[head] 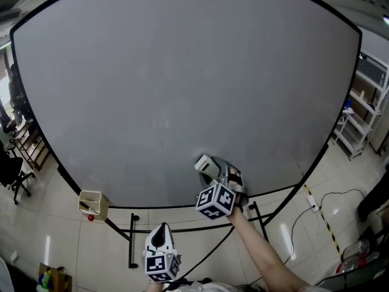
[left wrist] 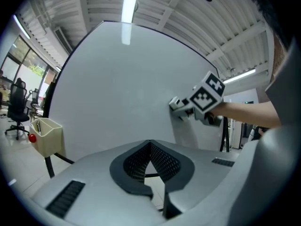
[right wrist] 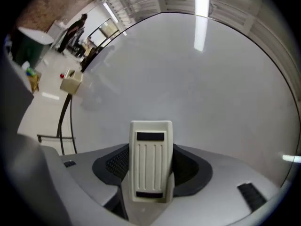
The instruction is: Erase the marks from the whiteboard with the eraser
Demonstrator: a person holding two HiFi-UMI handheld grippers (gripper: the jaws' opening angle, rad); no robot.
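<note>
The whiteboard's (head: 182, 84) top is cut off, and any marks on its grey-white face are too faint to tell. Right tongs (right wrist: 150, 161) grasp the cream, ribbed eraser (right wrist: 150, 145); left tongs (left wrist: 150, 146) are clenched on nothing.

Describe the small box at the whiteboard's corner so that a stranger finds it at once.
Follow the dark frame of the large whiteboard to its lower left corner in the head view. A small cream box, open on top, sits there, with a red thing just below it. The eraser is pale too, but ribbed and far to the right.
</note>
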